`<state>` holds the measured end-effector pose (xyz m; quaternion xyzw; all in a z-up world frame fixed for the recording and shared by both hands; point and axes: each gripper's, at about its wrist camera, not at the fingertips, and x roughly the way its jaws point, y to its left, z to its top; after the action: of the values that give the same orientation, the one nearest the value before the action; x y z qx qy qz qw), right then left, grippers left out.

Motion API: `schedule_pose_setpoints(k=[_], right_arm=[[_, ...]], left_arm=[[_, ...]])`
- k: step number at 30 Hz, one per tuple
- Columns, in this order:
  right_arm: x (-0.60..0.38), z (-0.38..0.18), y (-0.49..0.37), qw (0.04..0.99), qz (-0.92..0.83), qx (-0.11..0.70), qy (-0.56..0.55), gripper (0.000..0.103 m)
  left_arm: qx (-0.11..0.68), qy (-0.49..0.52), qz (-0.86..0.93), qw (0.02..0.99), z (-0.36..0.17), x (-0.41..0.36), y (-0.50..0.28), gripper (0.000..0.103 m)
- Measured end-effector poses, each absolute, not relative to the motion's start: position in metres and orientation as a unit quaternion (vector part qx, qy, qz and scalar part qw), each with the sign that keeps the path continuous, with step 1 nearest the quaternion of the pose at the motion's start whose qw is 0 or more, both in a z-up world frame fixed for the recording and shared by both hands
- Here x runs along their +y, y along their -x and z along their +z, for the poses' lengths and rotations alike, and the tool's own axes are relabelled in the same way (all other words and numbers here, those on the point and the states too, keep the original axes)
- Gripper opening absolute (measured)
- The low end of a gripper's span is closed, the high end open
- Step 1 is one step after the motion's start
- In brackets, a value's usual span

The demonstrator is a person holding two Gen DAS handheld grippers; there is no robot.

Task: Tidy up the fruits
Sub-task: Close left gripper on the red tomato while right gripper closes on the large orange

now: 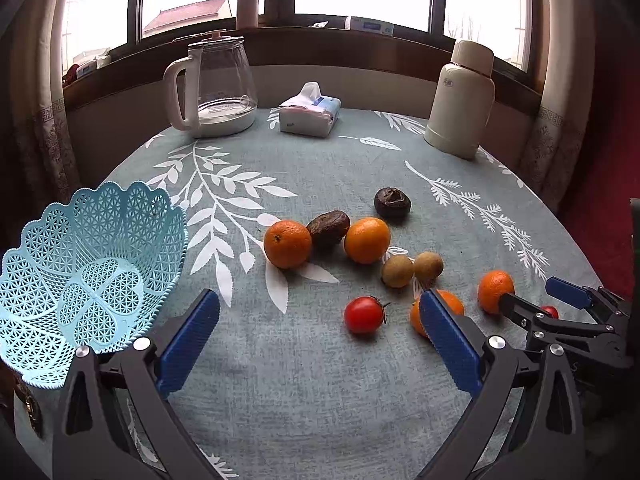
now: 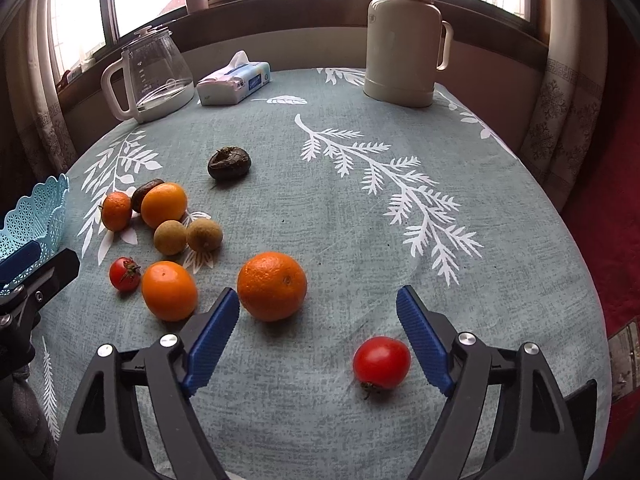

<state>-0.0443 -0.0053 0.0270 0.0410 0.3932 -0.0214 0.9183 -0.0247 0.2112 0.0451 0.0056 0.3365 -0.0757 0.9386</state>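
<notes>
So far nothing is sorted: basket [image 1: 92, 276] empty, fruit on the table [image 2: 320, 200], both grippers [image 1: 320, 332] [image 2: 318, 336] spread.

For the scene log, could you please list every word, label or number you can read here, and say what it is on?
None can be read for certain.
Tissue pack: blue label, print blurred.
Thermos: small logo, too small to read.
Glass kettle: level marks, too small.
Boxes on the windowsill: print blurred.

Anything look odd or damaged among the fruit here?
Two dark fruits look shrivelled and brownish, possibly spoiled, unlike the bright oranges and tomatoes. The basket is empty. Nothing spilled.
</notes>
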Motion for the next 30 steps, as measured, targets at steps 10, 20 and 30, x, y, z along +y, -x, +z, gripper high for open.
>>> schedule_pose_setpoints(k=[10,20,30], right_arm=[[0.006,0.034,0.026,0.917,0.008,0.397,-0.038,0.060],[0.004,0.014,0.011,0.903,0.017,0.424,-0.059,0.054],[0.004,0.013,0.012,0.905,0.016,0.421,-0.060,0.054]], left_arm=[[0.357,0.004,-0.097,0.929,0.034,0.216,0.017,0.091],[0.398,0.024,-0.149,0.905,0.021,0.207,-0.001,0.070],[0.408,0.005,-0.166,0.898,0.016,0.190,-0.006,0.060]])
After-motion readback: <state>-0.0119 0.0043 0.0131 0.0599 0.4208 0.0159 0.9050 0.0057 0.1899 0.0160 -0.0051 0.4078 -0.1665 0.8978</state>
